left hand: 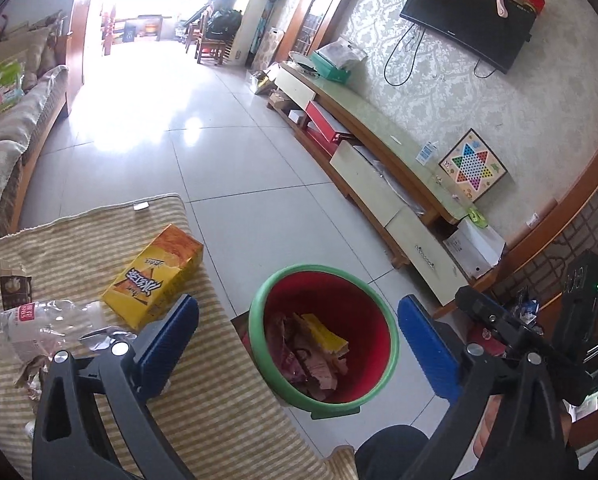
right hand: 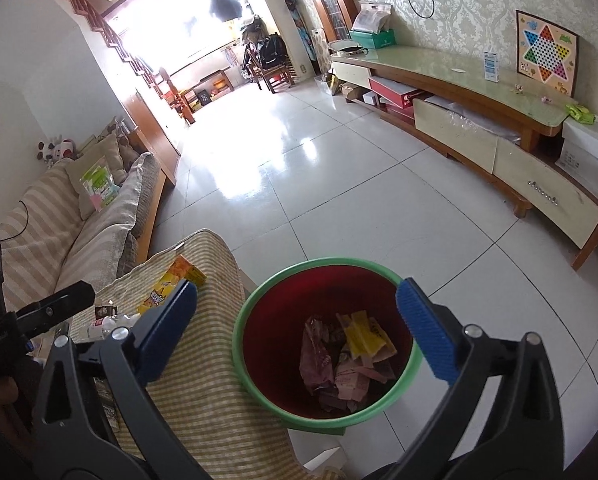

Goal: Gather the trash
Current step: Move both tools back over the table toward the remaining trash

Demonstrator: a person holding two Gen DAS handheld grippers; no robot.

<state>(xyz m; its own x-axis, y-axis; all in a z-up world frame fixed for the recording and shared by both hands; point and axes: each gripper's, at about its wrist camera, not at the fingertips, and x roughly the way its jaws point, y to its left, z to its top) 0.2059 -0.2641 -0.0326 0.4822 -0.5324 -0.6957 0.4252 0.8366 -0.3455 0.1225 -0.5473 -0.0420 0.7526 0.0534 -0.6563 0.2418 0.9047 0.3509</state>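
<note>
Directly below the spread, empty right gripper (right hand: 299, 312), the red bin (right hand: 259, 292) of wrappers; left gripper (left hand: 299, 320) likewise agape.

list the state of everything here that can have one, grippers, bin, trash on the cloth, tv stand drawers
left gripper: open, empty
right gripper: open, empty, over the bin
bin: upright, no lid, partly filled with wrappers
yellow snack box: lying flat on the striped cloth, closed
clear plastic bottle: crushed, on its side
brown wrapper: torn open
tv stand drawers: one pulled partly open
tv: off
</note>
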